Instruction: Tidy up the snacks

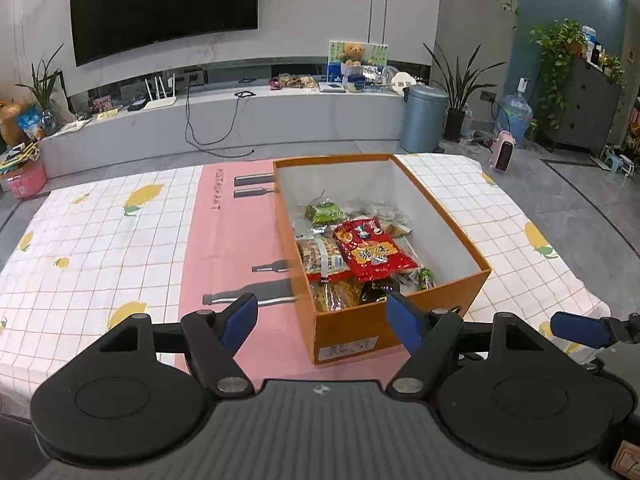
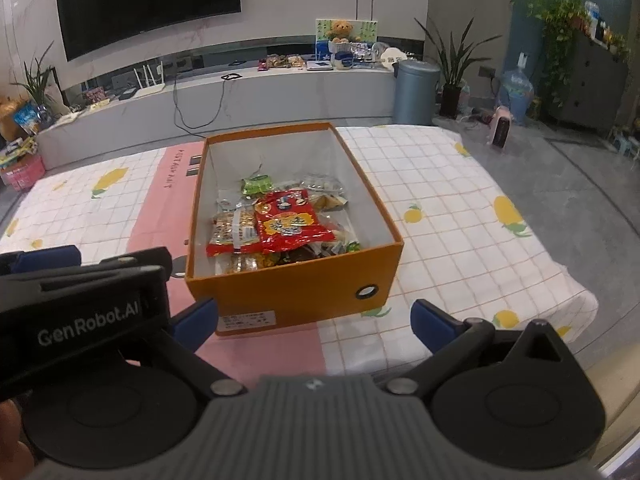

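An open orange box (image 1: 352, 334) stands on the table, also in the right wrist view (image 2: 296, 292). Several snack packets lie inside, with a red packet (image 1: 374, 256) on top, which also shows in the right wrist view (image 2: 290, 226), a nut packet (image 1: 322, 258) beside it and a green packet (image 1: 324, 212) behind. My left gripper (image 1: 322, 320) is open and empty, just in front of the box's near wall. My right gripper (image 2: 314, 322) is open and empty, at the box's near end. The left gripper's body (image 2: 80, 304) shows at the right wrist view's left.
The table carries a checked cloth with lemons (image 1: 100, 240) and a pink strip (image 1: 228, 232). Beyond it are a TV bench (image 1: 240, 120), a grey bin (image 1: 424, 118), plants and a pink heater (image 1: 503, 156). The table's near edge is right under both grippers.
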The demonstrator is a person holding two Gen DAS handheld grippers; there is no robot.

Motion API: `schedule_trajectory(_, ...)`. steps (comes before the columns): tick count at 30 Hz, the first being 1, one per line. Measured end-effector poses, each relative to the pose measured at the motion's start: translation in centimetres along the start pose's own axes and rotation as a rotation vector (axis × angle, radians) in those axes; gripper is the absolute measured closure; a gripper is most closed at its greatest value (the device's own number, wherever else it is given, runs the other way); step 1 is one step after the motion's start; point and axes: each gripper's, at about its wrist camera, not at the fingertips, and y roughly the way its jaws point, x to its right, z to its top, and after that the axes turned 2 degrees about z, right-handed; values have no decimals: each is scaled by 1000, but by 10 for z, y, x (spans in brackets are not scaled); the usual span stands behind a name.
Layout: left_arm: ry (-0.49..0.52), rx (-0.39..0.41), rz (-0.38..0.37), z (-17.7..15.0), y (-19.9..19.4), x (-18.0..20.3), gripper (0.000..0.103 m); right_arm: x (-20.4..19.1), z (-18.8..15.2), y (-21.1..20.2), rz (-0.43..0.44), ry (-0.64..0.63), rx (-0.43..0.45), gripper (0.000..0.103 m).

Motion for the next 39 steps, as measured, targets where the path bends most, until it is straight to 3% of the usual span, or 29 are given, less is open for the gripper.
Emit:
schedule_trajectory(5,-11,-11,-8,1,0,-4,17,-1,-1,0,35,17,-19,3)
schedule_trajectory(39,-21,-12,-29,1,-7,-10,20,-9,-3,-2,45,0,2,3)
